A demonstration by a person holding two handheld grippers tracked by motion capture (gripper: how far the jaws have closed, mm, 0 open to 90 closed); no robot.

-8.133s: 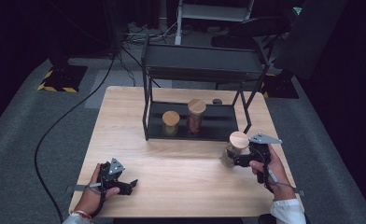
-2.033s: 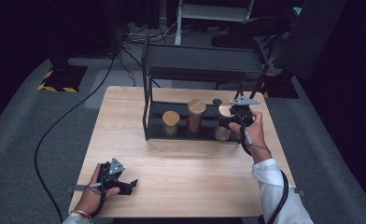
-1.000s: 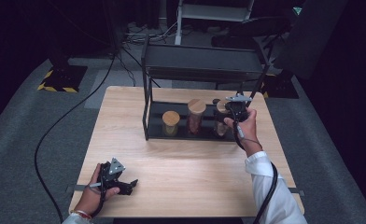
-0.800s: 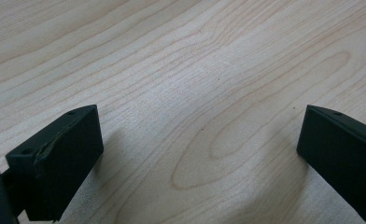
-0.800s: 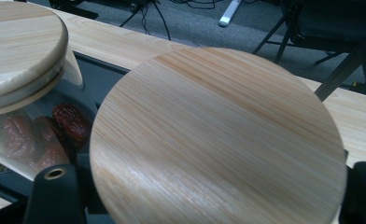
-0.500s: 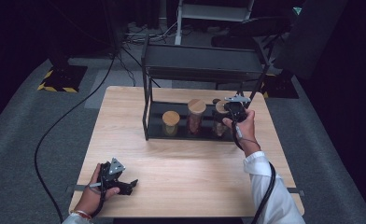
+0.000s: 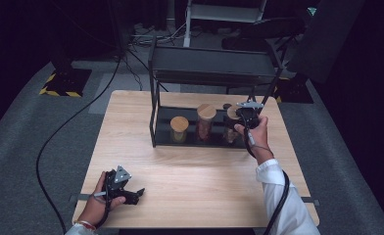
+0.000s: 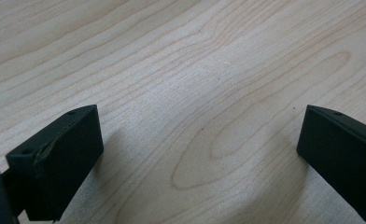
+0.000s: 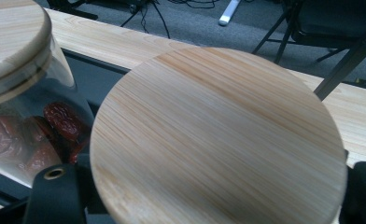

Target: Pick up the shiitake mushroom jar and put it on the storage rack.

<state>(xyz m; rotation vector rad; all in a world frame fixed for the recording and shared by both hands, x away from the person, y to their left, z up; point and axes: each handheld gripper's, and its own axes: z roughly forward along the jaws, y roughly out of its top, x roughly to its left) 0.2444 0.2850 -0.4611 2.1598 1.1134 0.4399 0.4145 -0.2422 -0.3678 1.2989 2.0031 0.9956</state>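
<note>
No writing is legible on any item. Left gripper [image 7: 131,195] rests on the table [image 7: 204,186], jaws wide and empty. On the rack's [image 7: 214,68] lower shelf stand two jars [image 7: 179,129]; the right gripper [image 7: 240,119] apparently clamps a third jar [image 9: 218,140] beside them.

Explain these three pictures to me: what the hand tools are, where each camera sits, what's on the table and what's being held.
A person holds a two-fingered clamp tool in each hand. The high view looks down on a wooden table with a black rack. On its bottom shelf stand three jars with wooden lids. The other two pictures come from cameras riding on the tools. The left gripper rests near the table's front edge, open and empty; its view shows bare wood between its fingers. The right gripper is shut on the right jar; its view looks across that jar's lid, beside the middle jar.
</note>
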